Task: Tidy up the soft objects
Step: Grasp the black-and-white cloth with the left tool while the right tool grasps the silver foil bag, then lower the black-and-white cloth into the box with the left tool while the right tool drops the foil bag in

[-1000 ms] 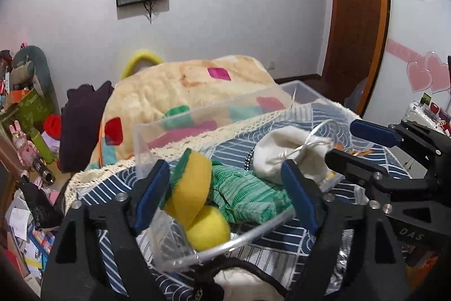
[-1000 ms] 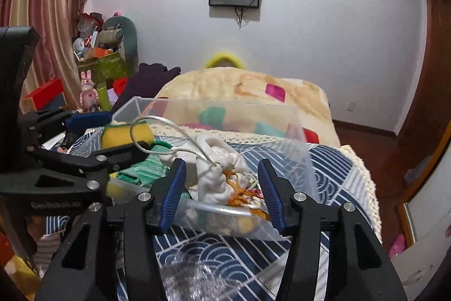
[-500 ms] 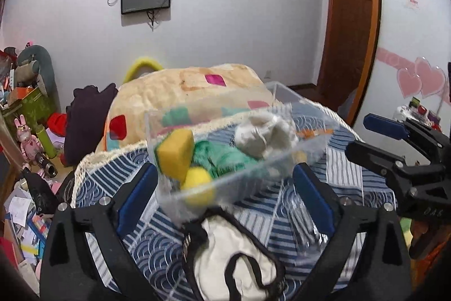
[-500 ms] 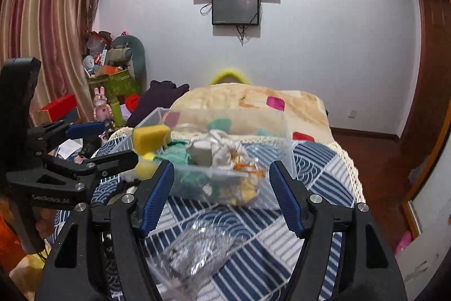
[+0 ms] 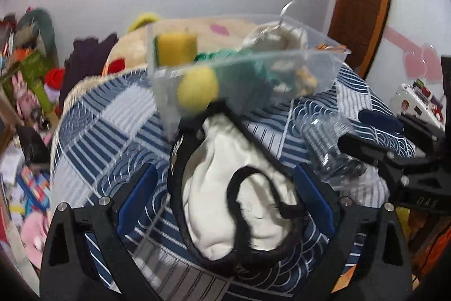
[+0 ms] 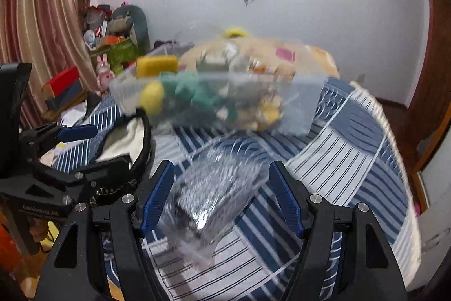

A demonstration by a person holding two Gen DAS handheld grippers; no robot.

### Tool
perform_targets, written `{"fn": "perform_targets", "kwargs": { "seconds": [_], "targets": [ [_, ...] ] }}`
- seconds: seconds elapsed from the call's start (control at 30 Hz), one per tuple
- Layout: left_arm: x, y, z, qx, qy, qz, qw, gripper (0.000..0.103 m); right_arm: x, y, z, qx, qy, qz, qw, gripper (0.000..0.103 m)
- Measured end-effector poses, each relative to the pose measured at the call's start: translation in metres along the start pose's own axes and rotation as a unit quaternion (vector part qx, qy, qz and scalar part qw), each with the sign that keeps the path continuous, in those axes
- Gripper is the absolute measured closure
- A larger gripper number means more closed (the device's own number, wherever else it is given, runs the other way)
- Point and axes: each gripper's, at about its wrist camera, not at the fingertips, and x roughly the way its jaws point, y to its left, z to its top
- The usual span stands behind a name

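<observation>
Both claws gape apart — left claw (image 5: 224, 195) around the white pouch (image 5: 239, 188), right claw (image 6: 222, 196) around crinkled plastic (image 6: 214, 196)

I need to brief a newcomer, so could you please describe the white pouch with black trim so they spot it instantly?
On the blue-striped bedspread, just in front of the clear plastic bin, lies the pouch. It alone is white cloth edged with black cord, unlike the crinkly clear bag beside it.

The left gripper (image 5: 225, 196) hangs wide apart over a white cloth item with black trim (image 5: 234, 188) on the blue patterned cover (image 5: 112, 131). Farther off stands a clear bin (image 5: 242, 81) of soft things. The right gripper (image 5: 394, 148) shows at right.
</observation>
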Motion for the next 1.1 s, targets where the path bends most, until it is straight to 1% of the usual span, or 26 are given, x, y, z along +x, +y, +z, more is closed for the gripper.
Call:
{"fn": "perform_targets", "kwargs": {
  "seconds": [0.07, 0.17, 0.2, 0.23, 0.27, 0.33, 0.37, 0.4, 0.47, 0.53, 0.57, 0.63, 0.67, 0.73, 0.8, 0.9, 0.97, 1.1],
  "targets": [
    [0.006, 0.004, -0.005, -0.014, 0.011, -0.004, 0.9998, 0.005, 0.004, 0.001, -0.006, -0.001, 0.009, 0.002, 1.0, 0.036],
    [0.013, 0.005, -0.011, -0.019, 0.023, -0.011, 0.9995, 0.005, 0.009, 0.001, -0.008, -0.001, 0.017, 0.008, 1.0, 0.036],
    [0.015, 0.003, -0.012, -0.019, 0.025, -0.012, 0.9994, 0.005, 0.01, 0.001, -0.008, -0.003, 0.02, 0.01, 1.0, 0.039],
    [0.018, 0.002, -0.014, -0.021, 0.027, -0.014, 0.9993, 0.004, 0.011, 0.002, -0.009, -0.004, 0.021, 0.012, 1.0, 0.043],
    [0.019, 0.002, -0.015, -0.023, 0.025, -0.013, 0.9993, 0.004, 0.011, 0.003, -0.01, -0.005, 0.021, 0.014, 1.0, 0.045],
    [0.018, 0.001, -0.016, -0.024, 0.016, -0.01, 0.9995, 0.004, 0.011, 0.005, -0.008, -0.01, 0.02, 0.017, 1.0, 0.053],
    [0.018, 0.001, -0.016, -0.025, 0.013, -0.009, 0.9996, 0.004, 0.011, 0.005, -0.007, -0.011, 0.019, 0.018, 1.0, 0.054],
    [0.017, 0.0, -0.017, -0.025, 0.01, -0.009, 0.9996, 0.005, 0.01, 0.004, -0.006, -0.011, 0.018, 0.019, 1.0, 0.059],
    [0.015, -0.001, -0.018, -0.023, 0.007, -0.018, 0.9996, 0.015, 0.009, 0.002, -0.006, -0.008, 0.016, 0.022, 1.0, 0.066],
    [0.012, -0.004, -0.019, -0.017, 0.003, -0.026, 0.9995, 0.026, 0.007, 0.0, -0.006, -0.004, 0.012, 0.028, 1.0, 0.072],
    [0.011, -0.005, -0.018, -0.013, 0.002, -0.028, 0.9995, 0.029, 0.006, -0.001, -0.007, -0.004, 0.01, 0.028, 1.0, 0.073],
    [0.009, -0.007, -0.018, -0.01, 0.001, -0.034, 0.9994, 0.043, 0.003, 0.0, -0.007, -0.004, 0.006, 0.028, 1.0, 0.077],
    [0.008, -0.008, -0.018, -0.008, 0.001, -0.038, 0.9992, 0.047, 0.002, 0.0, -0.007, -0.004, 0.004, 0.028, 1.0, 0.078],
    [0.006, -0.01, -0.017, -0.007, 0.004, -0.053, 0.9986, 0.067, -0.001, 0.001, -0.007, -0.005, -0.002, 0.024, 1.0, 0.08],
    [0.003, -0.015, -0.016, -0.001, 0.001, -0.058, 0.9983, 0.077, -0.004, 0.002, -0.006, -0.002, -0.008, 0.023, 1.0, 0.081],
    [-0.007, -0.024, -0.015, 0.023, -0.015, -0.045, 0.9986, 0.08, -0.009, -0.001, -0.003, 0.001, -0.018, 0.02, 1.0, 0.082],
    [-0.014, -0.031, -0.014, 0.039, -0.027, -0.043, 0.9979, 0.08, -0.015, -0.003, 0.0, 0.003, -0.028, 0.017, 0.999, 0.082],
    [-0.028, -0.037, -0.006, 0.045, -0.048, -0.046, 0.9968, 0.08, -0.026, -0.007, 0.008, 0.004, -0.048, 0.009, 0.999, 0.082]
  ]
}}
